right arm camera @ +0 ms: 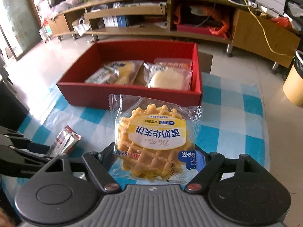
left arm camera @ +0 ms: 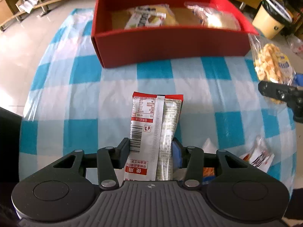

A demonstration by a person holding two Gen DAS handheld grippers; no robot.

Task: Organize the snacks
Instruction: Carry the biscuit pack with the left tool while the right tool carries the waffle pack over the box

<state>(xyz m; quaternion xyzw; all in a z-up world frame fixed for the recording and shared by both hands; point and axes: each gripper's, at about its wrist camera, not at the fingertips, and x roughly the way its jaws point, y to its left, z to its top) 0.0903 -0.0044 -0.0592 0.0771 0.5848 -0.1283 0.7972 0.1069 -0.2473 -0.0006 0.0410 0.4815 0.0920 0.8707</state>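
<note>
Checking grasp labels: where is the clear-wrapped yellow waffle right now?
In the right wrist view, the clear-wrapped yellow waffle sits gripped in the right gripper, over the blue-checked tablecloth, just in front of the red cardboard box.

Both views are fisheye, each riding just behind its own gripper and looking forward and steeply down along the fingers, close over the checked cloth (left arm camera: 85, 87). The left wrist view fills its lower frame with the left gripper (left arm camera: 150, 147); the right wrist view does so with the right gripper (right arm camera: 155, 157). Both share the red box (left arm camera: 170, 43) in the upper middle, and the wooden shelving (right arm camera: 170, 9) beyond.
</note>
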